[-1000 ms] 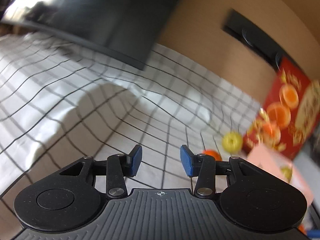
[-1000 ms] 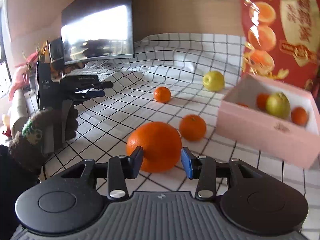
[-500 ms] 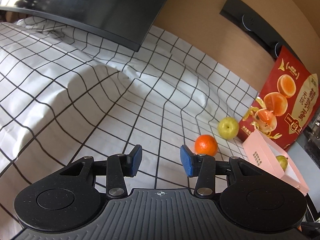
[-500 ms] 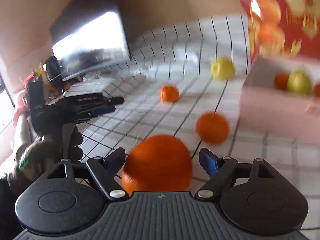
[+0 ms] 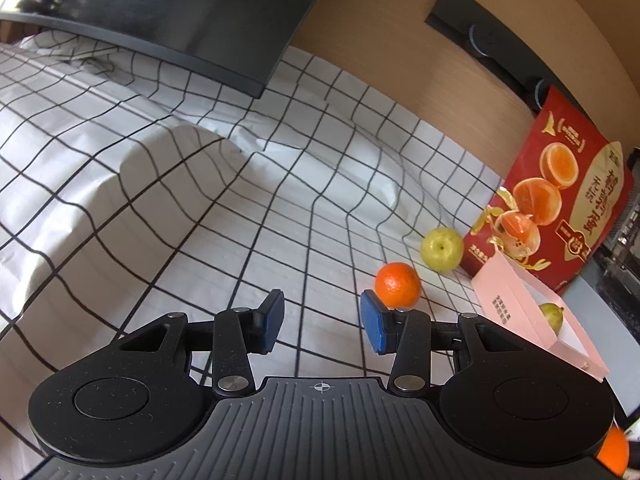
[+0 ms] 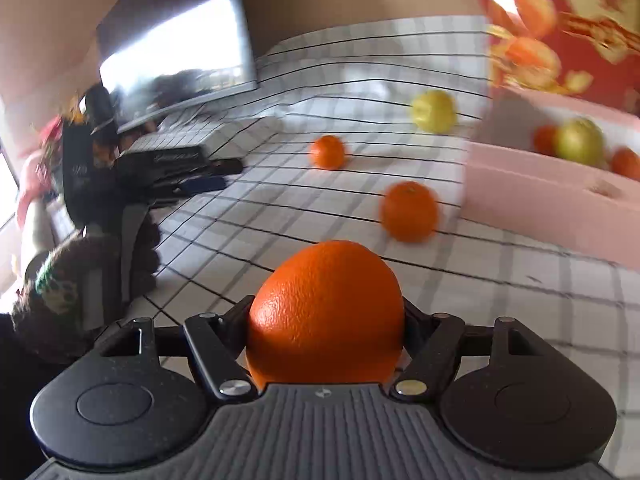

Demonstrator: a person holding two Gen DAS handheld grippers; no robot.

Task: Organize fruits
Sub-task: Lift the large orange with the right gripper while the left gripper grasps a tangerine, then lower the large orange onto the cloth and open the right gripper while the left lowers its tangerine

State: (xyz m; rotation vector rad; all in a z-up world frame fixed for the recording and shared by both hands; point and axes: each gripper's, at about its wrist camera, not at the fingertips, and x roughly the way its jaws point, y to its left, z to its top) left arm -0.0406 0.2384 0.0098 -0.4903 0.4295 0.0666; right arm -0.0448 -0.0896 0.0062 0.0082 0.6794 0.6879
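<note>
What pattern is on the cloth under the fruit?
White cloth with a thin black grid of squares, clearest in the left wrist view.

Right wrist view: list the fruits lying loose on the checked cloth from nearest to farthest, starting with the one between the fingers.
Big orange between the right gripper's fingers → mid-sized orange → small orange → yellow-green fruit.

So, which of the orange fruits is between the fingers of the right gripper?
The biggest orange, at the bottom of the right wrist view. The right gripper has closed on it; the two smaller ones lie free on the checked cloth.
</note>
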